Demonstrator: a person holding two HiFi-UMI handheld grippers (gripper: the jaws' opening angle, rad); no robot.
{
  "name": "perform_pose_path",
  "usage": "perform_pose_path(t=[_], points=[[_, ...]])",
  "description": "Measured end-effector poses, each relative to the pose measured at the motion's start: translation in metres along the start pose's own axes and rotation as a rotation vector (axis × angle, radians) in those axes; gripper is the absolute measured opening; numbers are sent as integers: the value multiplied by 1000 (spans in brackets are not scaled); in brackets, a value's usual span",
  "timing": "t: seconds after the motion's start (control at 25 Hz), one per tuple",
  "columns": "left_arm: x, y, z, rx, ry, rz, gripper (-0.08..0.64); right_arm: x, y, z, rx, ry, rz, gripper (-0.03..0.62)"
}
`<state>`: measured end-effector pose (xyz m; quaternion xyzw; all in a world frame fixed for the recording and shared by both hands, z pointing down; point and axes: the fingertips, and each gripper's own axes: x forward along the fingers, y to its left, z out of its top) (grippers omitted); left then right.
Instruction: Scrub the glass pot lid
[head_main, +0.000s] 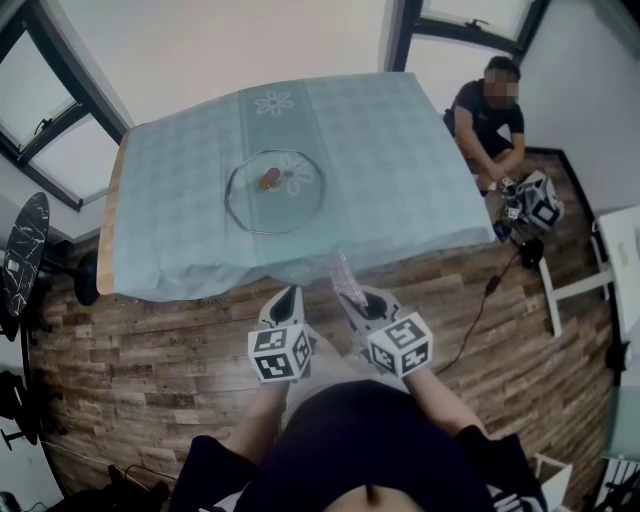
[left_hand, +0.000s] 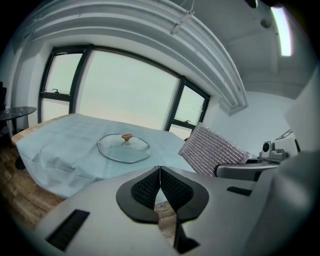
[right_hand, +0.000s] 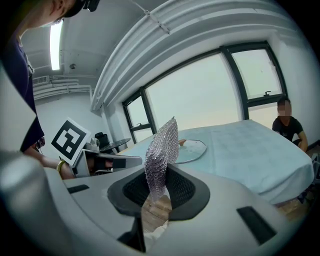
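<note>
The lid (head_main: 275, 190) lies flat, knob (head_main: 270, 180) up, on the cloth-covered surface (head_main: 400, 170), left of centre in the upper middle of the head view, with nothing touching it. Below it in that frame, over the wood floor (head_main: 150, 370) just off the surface's near edge, your right gripper (right_hand: 159, 182) has its fingers (right_hand: 186, 190) clamped on the lower end of a silver mesh pad (right_hand: 162, 145). The pad stands upright between them, well apart from the lid. Your left gripper (left_hand: 159, 172), just beside the right one on its left, has its fingers (left_hand: 144, 190) pressed together with nothing between them. A person (head_main: 490, 115) sits at the surface's far right corner, in the upper right of the frame.
</note>
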<state>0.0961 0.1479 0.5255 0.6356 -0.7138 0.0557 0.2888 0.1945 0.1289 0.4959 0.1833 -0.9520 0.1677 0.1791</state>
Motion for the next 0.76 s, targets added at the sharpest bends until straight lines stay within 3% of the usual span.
perform_pose_path(t=[0.76], points=[[4, -19, -5, -1, 18, -28, 3, -15, -5, -3, -8, -23, -16, 81]])
